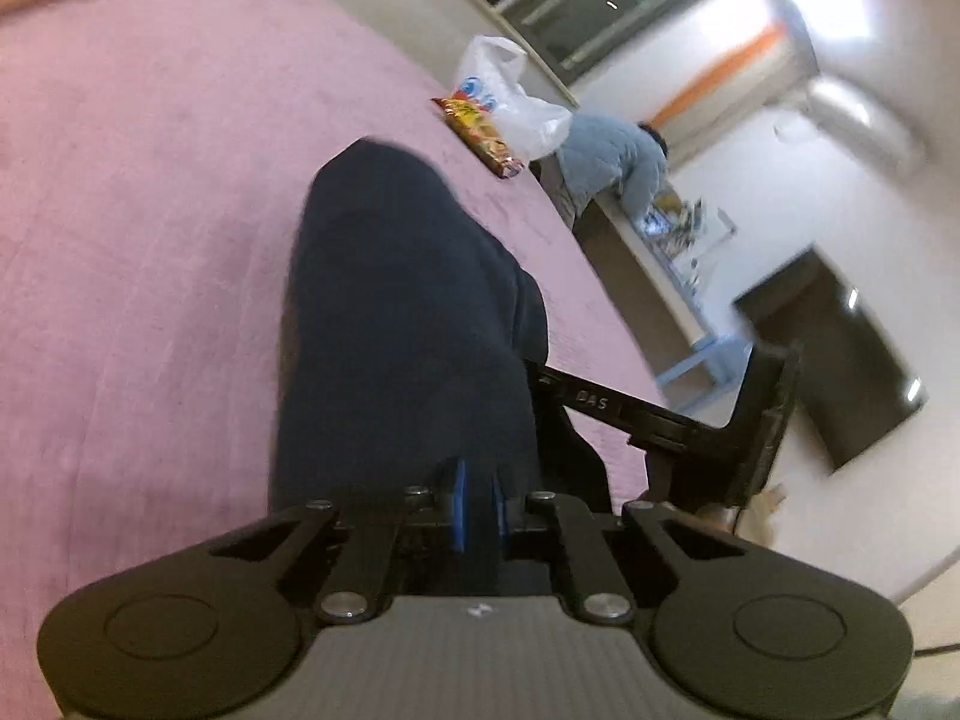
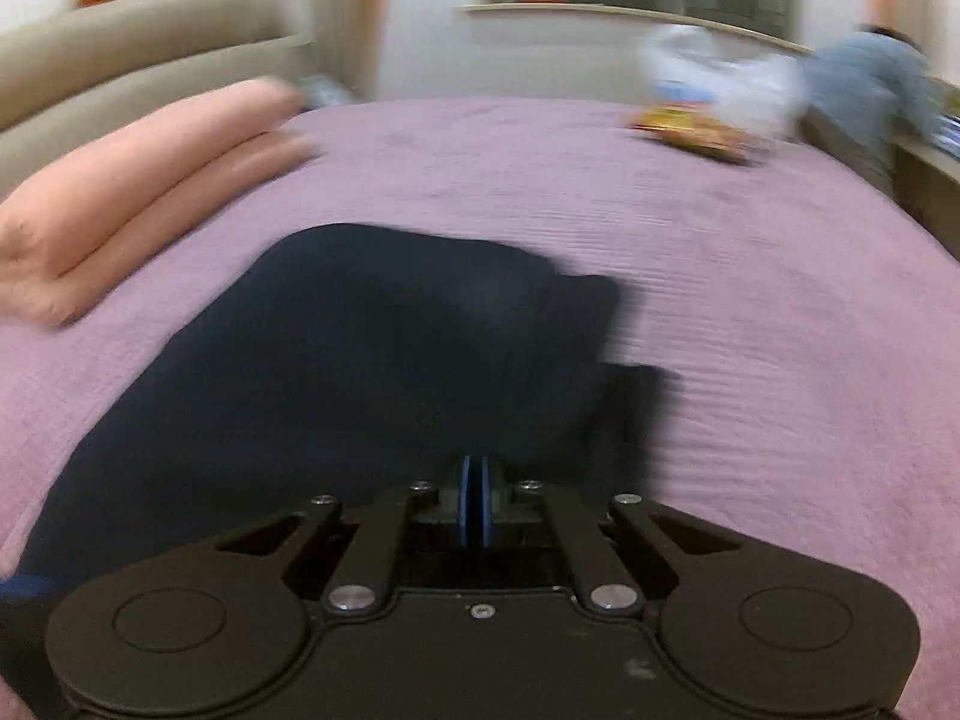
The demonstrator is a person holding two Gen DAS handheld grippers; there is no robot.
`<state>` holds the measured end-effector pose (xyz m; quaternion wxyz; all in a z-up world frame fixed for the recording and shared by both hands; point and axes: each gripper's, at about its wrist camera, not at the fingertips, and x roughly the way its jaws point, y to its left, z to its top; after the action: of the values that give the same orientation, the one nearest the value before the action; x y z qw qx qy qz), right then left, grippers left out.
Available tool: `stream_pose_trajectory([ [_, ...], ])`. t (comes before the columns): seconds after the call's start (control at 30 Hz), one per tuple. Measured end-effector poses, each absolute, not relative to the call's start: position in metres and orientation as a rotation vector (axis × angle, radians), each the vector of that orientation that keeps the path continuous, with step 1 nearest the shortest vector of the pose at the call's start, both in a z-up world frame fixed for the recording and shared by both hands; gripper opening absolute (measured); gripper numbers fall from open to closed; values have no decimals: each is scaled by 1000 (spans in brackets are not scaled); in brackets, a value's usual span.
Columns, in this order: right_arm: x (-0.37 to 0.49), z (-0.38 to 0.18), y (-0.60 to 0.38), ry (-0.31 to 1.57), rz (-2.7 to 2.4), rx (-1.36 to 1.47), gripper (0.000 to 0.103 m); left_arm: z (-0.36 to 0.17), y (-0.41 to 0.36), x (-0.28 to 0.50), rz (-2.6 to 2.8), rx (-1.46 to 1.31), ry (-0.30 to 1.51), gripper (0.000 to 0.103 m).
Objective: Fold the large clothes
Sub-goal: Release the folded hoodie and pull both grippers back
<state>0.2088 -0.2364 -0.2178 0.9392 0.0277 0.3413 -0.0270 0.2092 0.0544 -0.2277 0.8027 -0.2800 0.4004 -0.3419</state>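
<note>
The dark navy garment (image 2: 336, 348) lies on the pink-purple bed cover (image 2: 720, 312), on the part of the bed nearest to both cameras and well away from its far edge. It is spread low and rather flat in the right wrist view, with an uneven bump toward its far right side, so I judge the folding is only partly done.

The left gripper (image 1: 477, 507) has its blue pads (image 1: 459, 504) nearly together, with only a narrow gap, and dark cloth fills this gap and rises in front of it as a long ridge. It seems to pinch a thin layer of the garment, probably an edge, so that this edge can be carried over the rest.

The right gripper (image 2: 478, 507) has its blue pads pressed fully together. The garment lies just in front of them, but whether any cloth is caught between them I cannot tell (the picture is blurred there). In the left wrist view its black body (image 1: 690, 420) stands just beside the garment, on the side of the bed's right edge.

A folded peach blanket (image 2: 138, 198) rests near the left edge of the bed, apart from the garment. Near the far right corner lie a snack packet (image 1: 480, 135) and a white plastic bag (image 1: 510, 102), touching each other. Behind that corner a person in a light blue jacket (image 1: 618, 159) bends over a counter.
</note>
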Motion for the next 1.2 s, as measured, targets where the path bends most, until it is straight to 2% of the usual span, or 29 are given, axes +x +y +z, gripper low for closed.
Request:
stream_pose_trajectory([
  [0.03, 202, -212, -242, 694, -104, 72, 2, -226, 61, 203, -726, -604, 841, 11],
  [0.1, 179, -199, -250, 678, -102, 158, 16, -223, 66, 196, -711, -563, 809, 11],
  [0.2, 140, -187, -226, 659, 18, 124, 18, -219, 56, 194, -695, -536, 824, 11],
  [0.3, 117, -204, -198, 747, 16, -14, 18, -212, 46, 188, -664, -458, 835, 11],
  [0.4, 109, -229, -206, 921, -7, 64, 16, -205, 37, 175, -627, -356, 858, 11],
  [0.47, 94, -213, -210, 905, -18, 119, 16, -199, 37, 154, -599, -281, 830, 11],
  [0.57, 77, -187, -211, 888, -38, 133, 28, -181, 33, 128, -588, -194, 789, 13],
  [0.63, 65, -169, -210, 879, -52, 126, 31, -162, 32, 112, -593, -162, 756, 16],
  [0.67, 57, -160, -208, 862, -55, 127, 42, -151, 33, 105, -589, -145, 731, 16],
  [0.7, 47, -149, -206, 839, -60, 131, 60, -139, 32, 98, -578, -124, 710, 16],
  [0.77, 35, -132, -204, 785, -64, 142, 76, -116, 32, 86, -553, -66, 669, 16],
  [0.83, 21, -108, -194, 720, -40, 122, 75, -92, 35, 75, -518, -22, 620, 16],
  [0.9, 10, -85, -183, 666, -35, 74, 78, -68, 43, 66, -494, -28, 584, 18],
  [0.97, 1, -66, -174, 619, -51, 33, 79, -46, 49, 57, -462, -47, 560, 33],
  [1.1, -13, -27, -164, 579, -87, 51, 83, -6, 52, 32, -405, -61, 499, 47],
  [1.2, -15, -11, -162, 601, -114, 85, 84, 19, 48, 13, -379, -51, 468, 62],
])
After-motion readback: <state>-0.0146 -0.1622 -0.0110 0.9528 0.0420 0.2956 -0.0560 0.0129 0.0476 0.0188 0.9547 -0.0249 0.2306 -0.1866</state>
